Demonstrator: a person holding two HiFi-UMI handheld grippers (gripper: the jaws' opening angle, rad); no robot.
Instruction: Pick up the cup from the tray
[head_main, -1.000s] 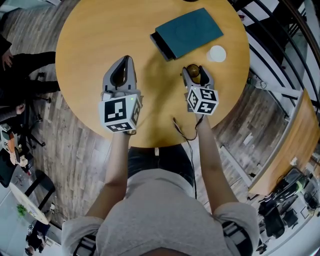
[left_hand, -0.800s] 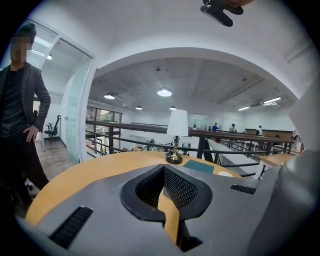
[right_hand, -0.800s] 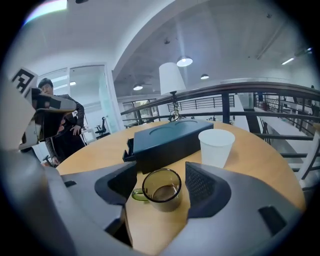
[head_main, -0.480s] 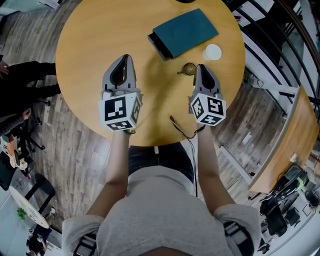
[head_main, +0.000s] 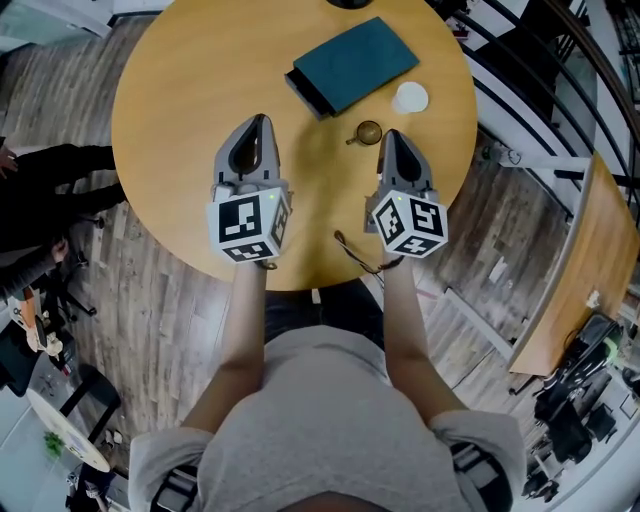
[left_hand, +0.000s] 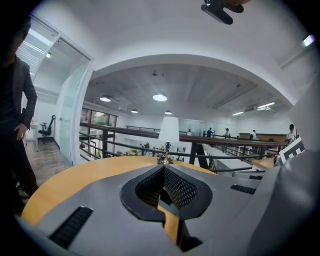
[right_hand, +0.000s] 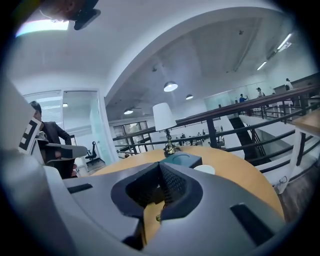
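A small brown cup (head_main: 368, 132) with a handle stands on the round wooden table (head_main: 180, 80), off the teal tray (head_main: 350, 65) and just in front of it. My right gripper (head_main: 393, 135) hovers just to the cup's right; its jaws have just closed with nothing between them. In the right gripper view the shut jaws (right_hand: 160, 164) point toward the tray (right_hand: 182, 160). My left gripper (head_main: 258, 120) hangs over the table to the left, shut and empty, also shut in its own view (left_hand: 163, 166).
A white round disc (head_main: 410, 97) lies to the right of the tray. A lamp (left_hand: 169, 132) stands at the table's far side. The table edge runs under both wrists. A railing and stairs lie to the right; a person in dark clothes (left_hand: 17, 115) stands at the left.
The right gripper, open around the cup a second ago, has lifted off it, pulled back to its right and shut. The cup stays on the table. The left gripper has barely shifted.
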